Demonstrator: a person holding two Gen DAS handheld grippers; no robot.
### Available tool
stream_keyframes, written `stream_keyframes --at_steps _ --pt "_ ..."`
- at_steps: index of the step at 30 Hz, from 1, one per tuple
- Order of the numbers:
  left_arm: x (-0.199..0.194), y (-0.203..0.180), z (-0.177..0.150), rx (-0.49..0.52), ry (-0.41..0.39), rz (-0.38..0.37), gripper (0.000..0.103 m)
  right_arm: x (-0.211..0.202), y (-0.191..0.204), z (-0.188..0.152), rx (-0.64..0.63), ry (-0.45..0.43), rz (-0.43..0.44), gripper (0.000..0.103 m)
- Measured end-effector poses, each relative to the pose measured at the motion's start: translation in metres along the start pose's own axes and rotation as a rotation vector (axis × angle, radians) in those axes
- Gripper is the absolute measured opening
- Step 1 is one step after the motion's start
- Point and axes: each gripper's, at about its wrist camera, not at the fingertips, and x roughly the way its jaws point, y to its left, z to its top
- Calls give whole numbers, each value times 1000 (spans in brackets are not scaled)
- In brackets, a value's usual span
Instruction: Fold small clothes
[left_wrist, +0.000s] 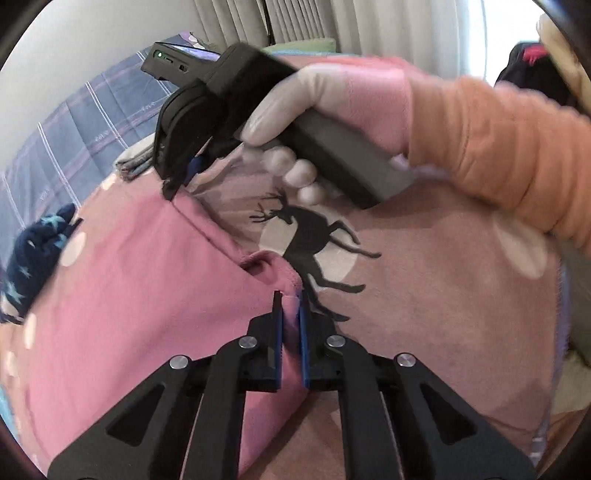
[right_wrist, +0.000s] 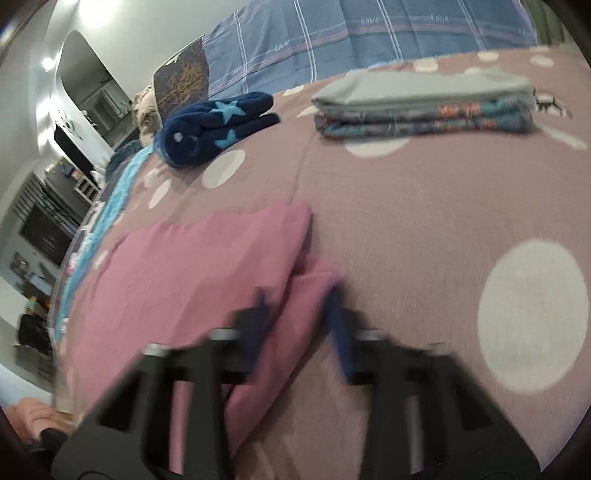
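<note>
A pink garment (left_wrist: 140, 280) lies on a mauve bedspread (left_wrist: 443, 295) printed with white dots and a black deer. My left gripper (left_wrist: 291, 299) is shut on the garment's near corner edge. My right gripper (left_wrist: 177, 181), held by a gloved hand, touches the garment's far edge in the left wrist view. In the blurred right wrist view the right gripper (right_wrist: 299, 299) has its jaws partly apart around a fold of the pink garment (right_wrist: 184, 266).
A stack of folded clothes (right_wrist: 424, 107) lies at the far side of the bedspread (right_wrist: 424, 221). A rolled navy item with blue stars (right_wrist: 214, 125) lies to the left. A blue plaid sheet (right_wrist: 369, 40) lies behind.
</note>
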Motion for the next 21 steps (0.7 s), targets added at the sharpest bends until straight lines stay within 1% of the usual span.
stream_keyframes --at_steps 1,2,3,4,6,7,8,9,10,11,13,15,16,17,18,19,21 --pt "-8 4 -3 -11 -42 -76 4 -4 -1 2 20 -33 28 6" --pt "-11 6 -6 -15 -59 -131 4 -9 -3 3 32 -65 60 6" --pt "-10 8 -8 -22 -50 -151 4 -9 -4 4 26 -81 65 6" --pt "-4 9 -10 -24 -22 -159 4 -7 -5 4 15 -85 55 6" --pt "1 7 -10 -13 -9 -157 4 8 -13 1 30 -57 41 6" --pt "2 6 -9 -8 -9 -155 4 14 -18 1 50 -43 51 6" --pt "2 5 -8 0 -9 -154 4 14 -21 2 64 -48 63 5" --pt "1 3 -8 4 -10 -154 4 9 -21 5 66 -72 62 5" --pt "1 1 -8 13 -9 -156 5 1 -19 7 54 -109 45 4" --pt "-2 -6 -10 21 -8 -165 6 -2 -19 8 42 -125 35 3" --pt "-3 -11 -12 34 -6 -175 6 0 -23 7 50 -117 28 3" --pt "-4 -11 -13 31 -4 -177 6 12 -35 4 99 -74 49 3" --pt "-4 -10 -14 24 -5 -179 7 9 -41 4 125 -81 79 3" --pt "-5 -8 -14 11 -7 -182 11 4 -44 4 142 -102 82 3" --pt "-7 -5 -14 -2 -8 -191 14 -2 -47 3 161 -123 78 6" --pt "-10 -5 -11 -13 -10 -197 19 -6 -50 2 179 -134 74 6" --pt "-20 -3 -10 -38 -32 -222 23 -20 -50 -3 187 -140 57 6"
